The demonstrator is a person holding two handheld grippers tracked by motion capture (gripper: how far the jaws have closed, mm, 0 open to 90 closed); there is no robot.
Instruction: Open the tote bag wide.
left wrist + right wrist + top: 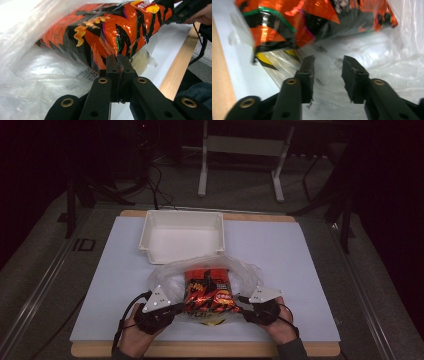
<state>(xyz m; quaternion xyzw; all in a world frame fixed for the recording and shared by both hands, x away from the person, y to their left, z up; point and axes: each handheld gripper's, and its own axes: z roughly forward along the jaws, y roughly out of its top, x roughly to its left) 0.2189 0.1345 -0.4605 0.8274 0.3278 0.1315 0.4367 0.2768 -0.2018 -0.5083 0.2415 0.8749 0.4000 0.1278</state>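
jaws of left gripper (119,65) are pressed tight together, pinching the edge of 1 orange chip bag (110,32). right gripper (328,65) jaws are spread apart w/ just clear plastic bag (387,62) under them, nothing pinched. chip bag sits half inside the 1 plastic bag, near the front of the white mat (300,270), between the 2 grippers. 1 white bin (181,236) is just behind it.
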